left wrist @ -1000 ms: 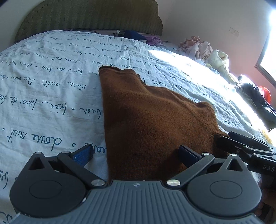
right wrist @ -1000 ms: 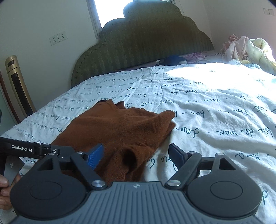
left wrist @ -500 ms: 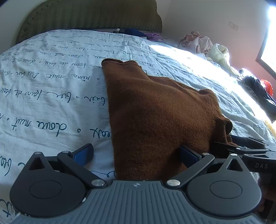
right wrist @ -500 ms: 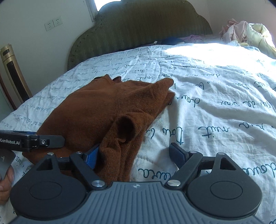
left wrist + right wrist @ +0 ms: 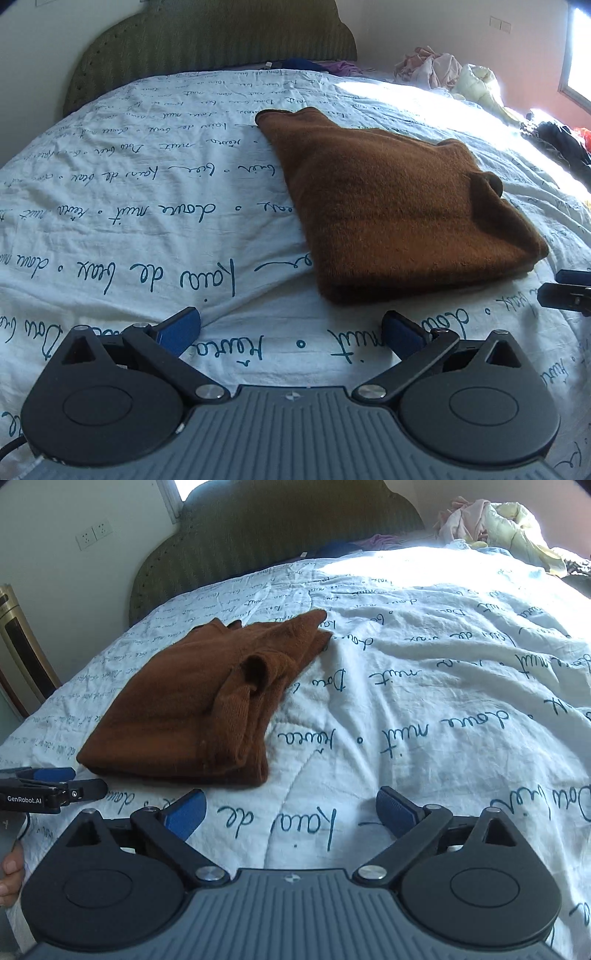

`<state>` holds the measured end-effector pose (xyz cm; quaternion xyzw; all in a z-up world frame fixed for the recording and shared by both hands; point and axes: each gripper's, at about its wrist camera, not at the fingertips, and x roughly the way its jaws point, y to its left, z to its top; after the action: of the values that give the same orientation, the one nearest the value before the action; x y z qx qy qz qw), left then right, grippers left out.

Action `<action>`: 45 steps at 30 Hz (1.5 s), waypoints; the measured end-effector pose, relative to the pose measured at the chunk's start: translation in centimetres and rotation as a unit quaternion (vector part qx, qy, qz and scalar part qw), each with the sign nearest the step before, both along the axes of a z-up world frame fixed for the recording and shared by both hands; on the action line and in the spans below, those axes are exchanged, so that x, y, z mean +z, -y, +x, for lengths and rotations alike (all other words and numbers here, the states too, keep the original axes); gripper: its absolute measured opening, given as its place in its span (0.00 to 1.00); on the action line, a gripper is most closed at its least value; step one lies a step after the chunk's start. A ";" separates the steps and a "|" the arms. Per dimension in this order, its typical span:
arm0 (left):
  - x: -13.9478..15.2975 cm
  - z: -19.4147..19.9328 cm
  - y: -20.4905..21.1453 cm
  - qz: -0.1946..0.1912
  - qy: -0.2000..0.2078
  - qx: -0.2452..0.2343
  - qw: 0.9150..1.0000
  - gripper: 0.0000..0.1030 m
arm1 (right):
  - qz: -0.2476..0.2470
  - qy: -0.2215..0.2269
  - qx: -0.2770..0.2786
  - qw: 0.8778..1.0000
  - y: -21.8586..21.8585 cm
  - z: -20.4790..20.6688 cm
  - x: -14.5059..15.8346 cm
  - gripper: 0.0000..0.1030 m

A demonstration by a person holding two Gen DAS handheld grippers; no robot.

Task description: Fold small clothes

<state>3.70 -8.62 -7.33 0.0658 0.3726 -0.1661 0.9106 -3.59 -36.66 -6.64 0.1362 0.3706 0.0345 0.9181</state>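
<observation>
— On the white bedspread (image 5: 155, 229) with the blue script, what should the next fold take care of?

— The brown knit garment (image 5: 391, 206) lies folded into a rough wedge, so I judge one more fold, or a tidy-up, is in hand. Seen from the right wrist, a cuff-like roll (image 5: 255, 668) stands up on the top layer and the right edge is lumpy. I would flatten that roll first, then pinch both near corners through all layers, lift low and lay the near edge evenly towards the headboard (image 5: 295, 528), so the layers do not slide apart.

— And the tongs?

— Both are released, jaws spread wide, gripping nothing. The left gripper (image 5: 291, 332) hovers over bare bedspread, with the garment's near edge just ahead and slightly to the right, not touching. The right gripper (image 5: 291, 808) is also apart from it: the garment sits ahead and to the left, its near right corner close to the left finger.

— Anything nearby?

— A heap of other clothes (image 5: 491, 528) lies well apart, at the far side.
</observation>
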 end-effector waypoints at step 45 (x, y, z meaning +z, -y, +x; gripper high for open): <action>-0.3 0.6 2.1 0.021 0.016 0.054 0.998 1.00 | -0.119 0.007 -0.014 0.993 -4.9 3.4 -1.3 1.00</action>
<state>4.35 -10.76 -7.64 0.0675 0.3642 -0.1076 0.9226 -0.22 -31.71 -7.95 0.0305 0.3641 -0.0218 0.9306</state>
